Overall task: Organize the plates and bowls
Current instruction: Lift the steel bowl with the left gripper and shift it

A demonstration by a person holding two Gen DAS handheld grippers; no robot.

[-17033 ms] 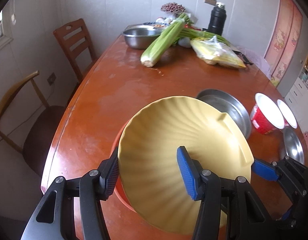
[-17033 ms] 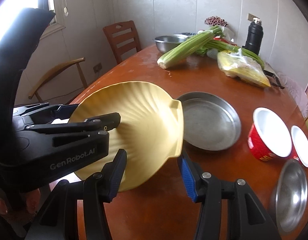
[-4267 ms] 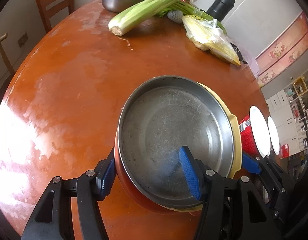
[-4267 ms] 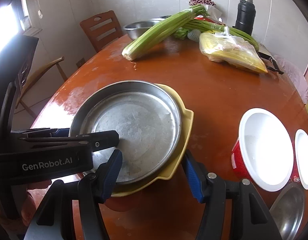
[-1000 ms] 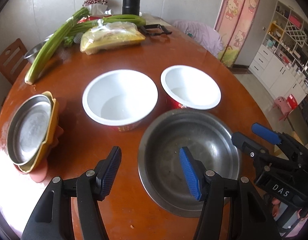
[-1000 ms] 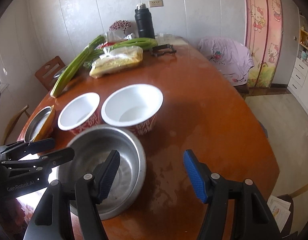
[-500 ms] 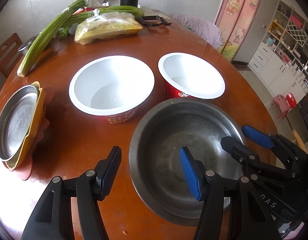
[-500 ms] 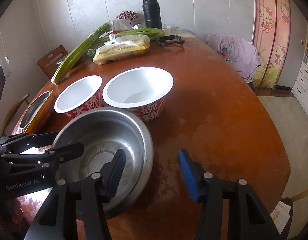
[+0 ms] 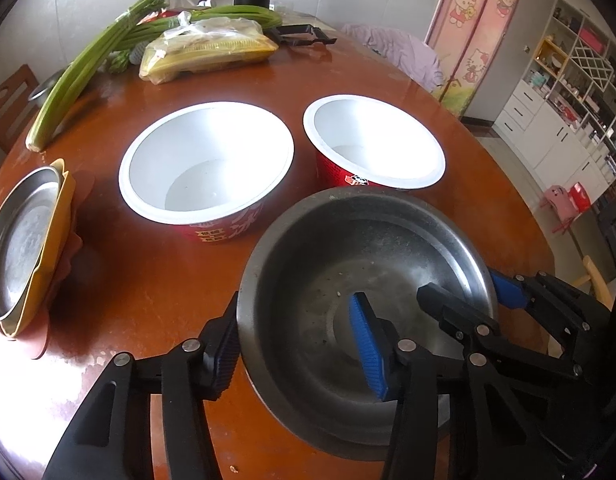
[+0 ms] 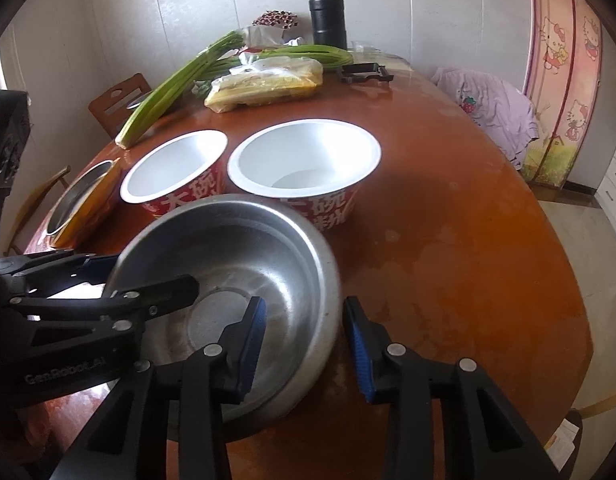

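Note:
A steel bowl (image 9: 347,252) sits on the brown table (image 10: 447,240), nearest me, with a gripper at each side. My left gripper (image 9: 296,344) straddles its left rim, one pad outside and one inside. Its jaws are closing, and the inner pad still stands off the wall. My right gripper (image 10: 304,344) is shut on the bowl's (image 10: 236,248) right rim. Behind it stand two red paper bowls with white insides (image 9: 206,168) (image 9: 373,144). At the far left lies a stack of plates (image 9: 24,240), steel on yellow on red.
Celery stalks (image 9: 88,68), a bag of yellow food (image 9: 208,52), a black flask (image 10: 327,16) and a black clip (image 10: 363,72) fill the table's far end. A wooden chair (image 10: 116,100) stands left. Pink cloth (image 10: 495,108) lies beyond the right edge.
Both grippers have come in on the steel bowl. The right jaws have narrowed onto its right rim. The left jaws have narrowed around its left rim.

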